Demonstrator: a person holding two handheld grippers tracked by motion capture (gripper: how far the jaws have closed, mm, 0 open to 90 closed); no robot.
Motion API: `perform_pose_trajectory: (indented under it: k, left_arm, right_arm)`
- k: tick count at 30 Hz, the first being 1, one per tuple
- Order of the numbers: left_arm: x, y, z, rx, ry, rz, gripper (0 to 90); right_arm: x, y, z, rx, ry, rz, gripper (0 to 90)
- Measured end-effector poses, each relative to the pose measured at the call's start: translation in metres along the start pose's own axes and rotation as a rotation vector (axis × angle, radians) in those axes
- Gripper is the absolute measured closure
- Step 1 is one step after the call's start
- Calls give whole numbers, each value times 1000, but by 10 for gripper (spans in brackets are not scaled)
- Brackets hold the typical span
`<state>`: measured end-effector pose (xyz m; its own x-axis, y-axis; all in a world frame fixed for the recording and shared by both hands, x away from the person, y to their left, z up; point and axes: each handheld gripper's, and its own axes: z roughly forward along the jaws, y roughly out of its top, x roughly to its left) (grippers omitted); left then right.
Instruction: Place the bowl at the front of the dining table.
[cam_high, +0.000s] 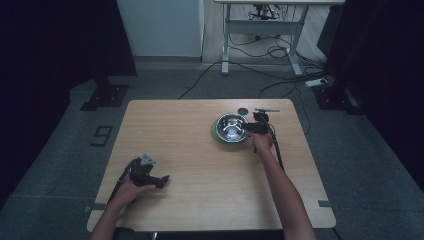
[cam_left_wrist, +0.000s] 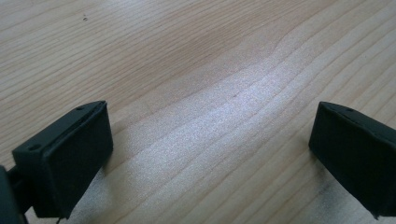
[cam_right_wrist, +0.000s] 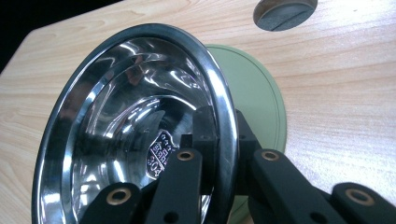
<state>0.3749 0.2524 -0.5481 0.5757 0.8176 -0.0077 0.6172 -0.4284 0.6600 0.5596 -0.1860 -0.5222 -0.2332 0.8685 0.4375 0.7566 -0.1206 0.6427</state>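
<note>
Your right claw (cam_right_wrist: 219, 158) is clamped on the rim of the shiny steel bowl (cam_right_wrist: 126, 116), which sits on a round green mat (cam_right_wrist: 257, 93) at the desk's (cam_high: 200, 150) far right. The stamped mark inside the bowl is unreadable. Your right arm stretches forward. Your left claw (cam_left_wrist: 210, 154) rests released on bare woodgrain.

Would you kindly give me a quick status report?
Right gripper shut on steel bowl rim, over green plate. Left gripper open above bare table. Nothing obstructing.

left gripper (cam_left_wrist: 210, 154) open; over wooden table (cam_left_wrist: 196, 60)
</note>
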Motion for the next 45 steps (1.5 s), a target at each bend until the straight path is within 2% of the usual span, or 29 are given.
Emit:
perform_pose_trajectory:
  k: [9, 18, 21, 30, 36, 41, 45]
  left_arm:
    - [0, 0, 0, 0, -1, 0, 0]
    - [0, 0, 0, 0, -1, 1, 0]
    - [0, 0, 0, 0, -1, 1, 0]
    - [0, 0, 0, 0, -2, 2, 0]
    - [0, 0, 0, 0, -3, 2, 0]
    - [0, 0, 0, 0, -3, 2, 0]
    - [0, 0, 0, 0, -3, 3, 0]
  right_arm:
    - [5, 5, 7, -11, 12, -1, 853]
    - [-3, 6, 13, -28, -3, 34, 853]
    - [-4, 7, 15, -14, -7, 36, 853]
    - [3, 12, 20, -17, -1, 24, 853]
    - [-2, 9, 25, -10, -10, 45, 853]
    - [-1, 9, 25, -11, -15, 42, 852]
    - [-2, 8, 25, -8, -16, 33, 804]
